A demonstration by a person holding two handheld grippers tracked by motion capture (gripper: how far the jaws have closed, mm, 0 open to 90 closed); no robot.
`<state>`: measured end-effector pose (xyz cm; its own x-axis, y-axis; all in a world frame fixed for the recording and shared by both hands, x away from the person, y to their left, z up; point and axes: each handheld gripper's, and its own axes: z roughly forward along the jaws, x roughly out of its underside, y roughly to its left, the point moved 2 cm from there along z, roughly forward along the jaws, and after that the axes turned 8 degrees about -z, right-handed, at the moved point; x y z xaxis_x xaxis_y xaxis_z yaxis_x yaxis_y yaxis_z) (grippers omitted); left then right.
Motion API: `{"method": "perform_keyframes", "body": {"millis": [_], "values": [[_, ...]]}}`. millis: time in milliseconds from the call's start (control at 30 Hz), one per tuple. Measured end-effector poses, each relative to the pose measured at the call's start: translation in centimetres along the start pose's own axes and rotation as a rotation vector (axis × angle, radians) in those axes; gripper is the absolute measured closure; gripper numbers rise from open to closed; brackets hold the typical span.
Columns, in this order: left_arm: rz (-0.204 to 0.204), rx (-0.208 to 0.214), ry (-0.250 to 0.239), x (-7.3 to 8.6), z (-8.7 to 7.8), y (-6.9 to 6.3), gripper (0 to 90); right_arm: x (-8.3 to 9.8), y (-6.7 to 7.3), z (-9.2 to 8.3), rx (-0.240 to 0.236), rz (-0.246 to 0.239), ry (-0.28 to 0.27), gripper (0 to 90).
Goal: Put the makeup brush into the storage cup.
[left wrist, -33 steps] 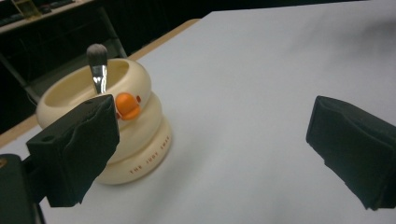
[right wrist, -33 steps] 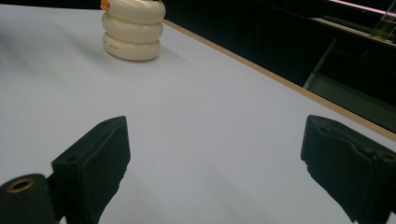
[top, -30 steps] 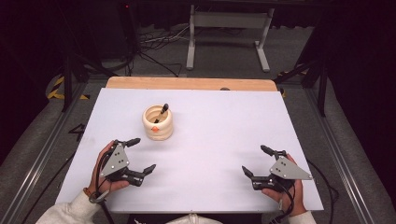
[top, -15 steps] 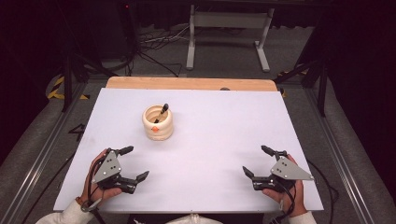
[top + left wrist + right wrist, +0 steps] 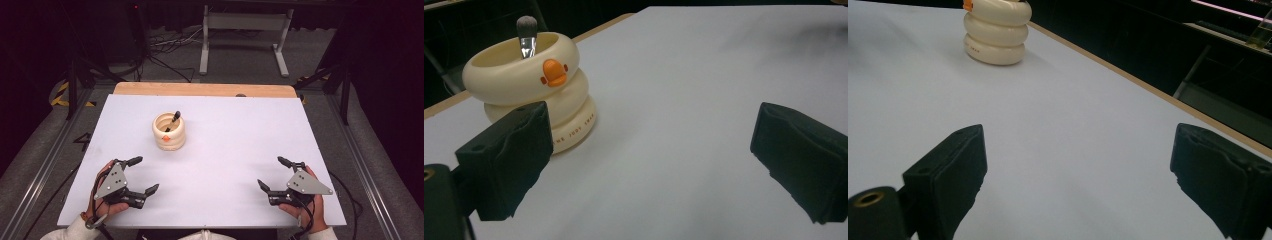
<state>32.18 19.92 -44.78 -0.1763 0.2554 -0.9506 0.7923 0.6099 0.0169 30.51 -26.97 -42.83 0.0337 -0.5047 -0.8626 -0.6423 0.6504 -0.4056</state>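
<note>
Two grippers sat low on the white surface, one per hand, both empty. From the high view I had the left gripper at approx 7 o'clock of the surface and the right gripper at approx 5 o'clock, well apart from each other. Left jaws stood wide, nothing between them; in the left gripper view I saw bare surface in the gap. Right jaws were wide too, w/ bare surface between them in the right gripper view.

The cream holder, a stacked-ring pot w/ an orange duck beak on its front, stood upright approx 11 o'clock from the surface centre. It was at approx 1 o'clock from the left gripper, near but not touching, and approx 10 o'clock from the right gripper, well apart. A makeup brush stood inside it, leaning, w/ the top tilted toward 1 o'clock in the high view. In the left gripper view the holder showed just above the jaw on that view's left, brush bristle end up above the rim. In the right gripper view I saw the holder far off at approx 11 o'clock, top cut off by the frame edge.

A wooden strip ran along the far edge of the surface at 12 o'clock.
</note>
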Motion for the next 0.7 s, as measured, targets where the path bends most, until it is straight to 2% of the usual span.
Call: {"method": "perform_keyframes", "body": {"millis": [300,433,700], "values": [[0.011,-0.015,0.006,-0.04,0.01,0.01,4.4,0.11,-0.10,0.00,0.000,0.004,-0.002,8.8],[0.001,-0.012,-0.002,-0.09,0.03,-0.01,4.4,0.11,-0.11,-0.04,0.001,0.006,-0.004,8.8],[0.013,-0.006,0.010,-0.14,0.24,-0.02,4.7,0.25,-0.13,-0.14,-0.001,0.008,-0.005,8.8]]}}
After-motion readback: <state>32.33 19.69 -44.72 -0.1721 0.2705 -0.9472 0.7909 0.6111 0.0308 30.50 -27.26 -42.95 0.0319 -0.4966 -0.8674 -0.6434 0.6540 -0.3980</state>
